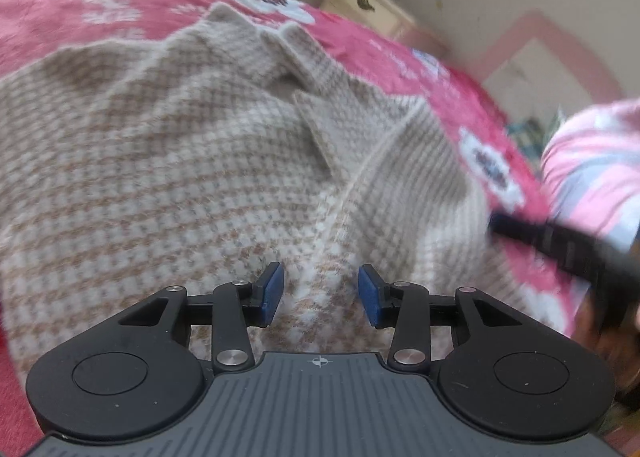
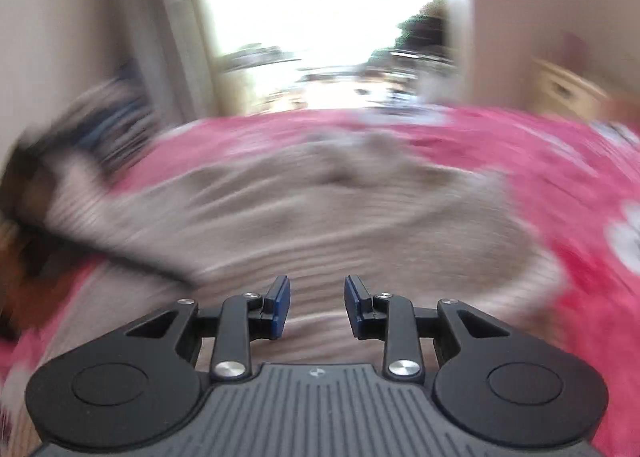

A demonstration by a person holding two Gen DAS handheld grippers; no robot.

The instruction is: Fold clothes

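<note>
Both pairs of jaws stand apart with nothing between them: the left gripper hangs low over the beige houndstooth garment, its blue pads parted above a raised ridge of cloth that runs forward and to the right, and the right gripper is parted likewise over the same garment, though that view is badly smeared and I cannot tell how close it sits to the fabric. The garment lies spread on the red floral blanket, directly ahead of and beneath both grippers, with its collar and lapel away from the left gripper, so its long axis seems to run roughly forward from the jaws. The ridge lies almost in line with the left jaws' gap, so the left gripper looks the nearer and better placed to pinch; a short drop and a close would probably catch it. In the left view a dark blurred tool, likely the right gripper, enters from the right edge near the garment's right border. Red blanket shows beyond the cloth on the far side and the right, which suggests room to carry a fold across; a cream cabinet and the wall stand well apart behind the bed.
</note>
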